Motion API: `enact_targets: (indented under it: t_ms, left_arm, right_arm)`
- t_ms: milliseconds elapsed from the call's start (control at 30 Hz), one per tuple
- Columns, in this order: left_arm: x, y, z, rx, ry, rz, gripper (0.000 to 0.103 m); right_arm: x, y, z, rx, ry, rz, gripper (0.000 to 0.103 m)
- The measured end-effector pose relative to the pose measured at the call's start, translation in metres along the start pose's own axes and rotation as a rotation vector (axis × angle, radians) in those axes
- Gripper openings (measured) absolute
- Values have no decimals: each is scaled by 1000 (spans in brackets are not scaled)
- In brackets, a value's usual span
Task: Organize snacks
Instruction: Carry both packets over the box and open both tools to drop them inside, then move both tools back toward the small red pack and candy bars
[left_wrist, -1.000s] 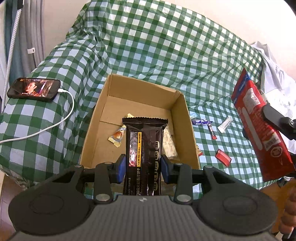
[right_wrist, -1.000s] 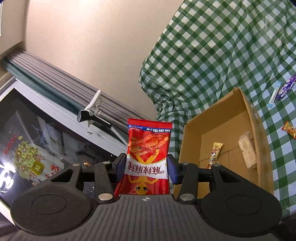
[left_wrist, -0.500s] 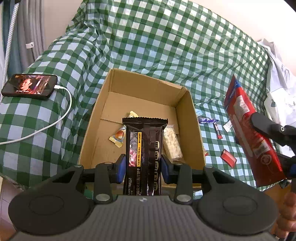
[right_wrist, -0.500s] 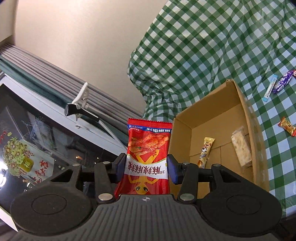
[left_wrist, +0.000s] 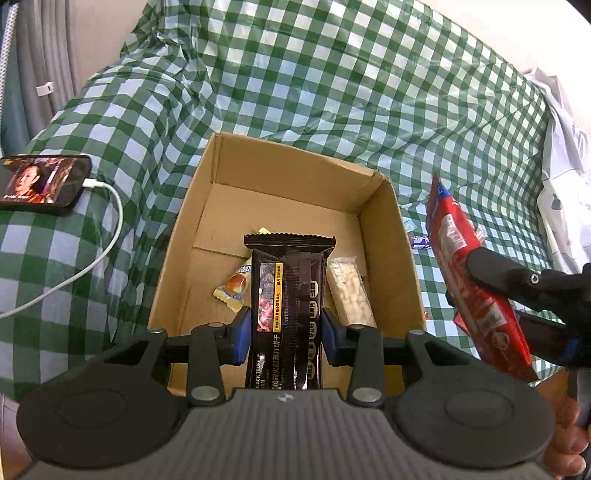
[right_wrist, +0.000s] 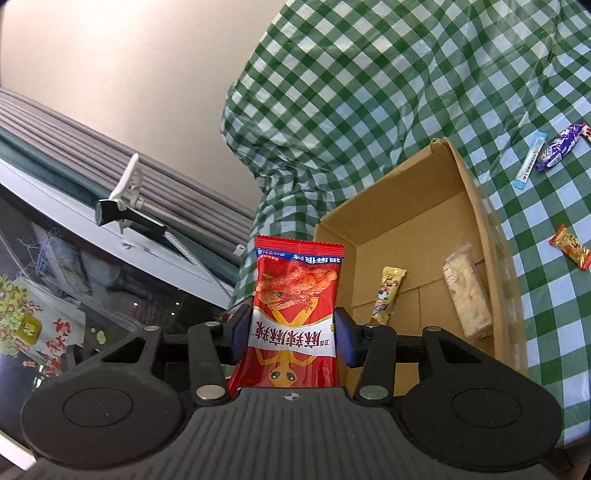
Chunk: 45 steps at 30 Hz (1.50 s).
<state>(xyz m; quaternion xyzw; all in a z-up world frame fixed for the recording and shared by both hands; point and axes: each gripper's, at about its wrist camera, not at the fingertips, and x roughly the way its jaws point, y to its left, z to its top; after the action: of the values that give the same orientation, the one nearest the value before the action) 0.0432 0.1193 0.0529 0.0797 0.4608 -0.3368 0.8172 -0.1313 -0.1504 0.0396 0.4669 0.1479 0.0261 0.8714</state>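
Snacks: black wafer pack (left_wrist: 290, 295) and red spicy-strip bag (right_wrist: 297, 314), both held in the air at the cardboard box (left_wrist: 376, 192)
Left gripper (left_wrist: 286, 334): clamped on black pack, over the box floor
Right gripper (right_wrist: 293, 341): clamped on red bag, left of the box
Box contents: rice bar (right_wrist: 467, 291), small candy (left_wrist: 234, 288), yellow stick (right_wrist: 388, 291)
Advice: lower the black pack into the bare floor by the left wall, release low; bring the red bag over the rim before letting go
Loose: purple candy (right_wrist: 561, 146) on checked cloth (left_wrist: 332, 92)

Green-white checked cloth (left_wrist: 332, 92), brown box (left_wrist: 384, 206), red packet (right_wrist: 295, 295).
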Motion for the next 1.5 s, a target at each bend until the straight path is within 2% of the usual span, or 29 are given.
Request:
enact_targets:
  t_ms: [300,433,500,533,567,667,800,933,1067,1167,1267,1400,1500]
  left_arm:
    - [44,4,18,16,46,21,43]
    - [64,6,25,27,61,55,43]
    - [72,10,29,8,61,75,57]
    - [76,11,31,-4,68,80,83]
    - [78,13,33,-16,70,89,103]
    - [76,19,33,-35,53,112,103]
    - [64,21,25,-31,71,113,103]
    - [38,18,4,-35,77,111,103]
    - [12,17,-19,-63,93,106,103]
    - [-7,15,-35,-84,100,92,103]
    - [-24,12,-44,-80,79,88,103]
    - [-45,5,-52,-69,39,84,103]
    - [-60,0,-60,-55,11,85,103]
  right_arm:
    - [34,-21,6,8,36,-45,52]
    - [44,-29,12,1,26,-54,55]
    - [48,-31,15,-22,11,-84,74]
    - [50,-31,15,-32,4,-104,78]
    - [53,-32,16,-43,1,-124,84]
    - [58,-34,16,-70,4,-186,94]
    - [58,-35,11,-80,19,-225,98]
    - [47,-32,3,-75,25,-236,100]
    - [29,-9,-21,-151,13,-263,102]
    - [13,10,-42,-179,1,-243,102]
    - [-1,27,-58,-196,-13,-228,102]
    - [-15,46,-68,-277,-38,-261,102]
    - [-30,52,-72,-292,-54,-234,102]
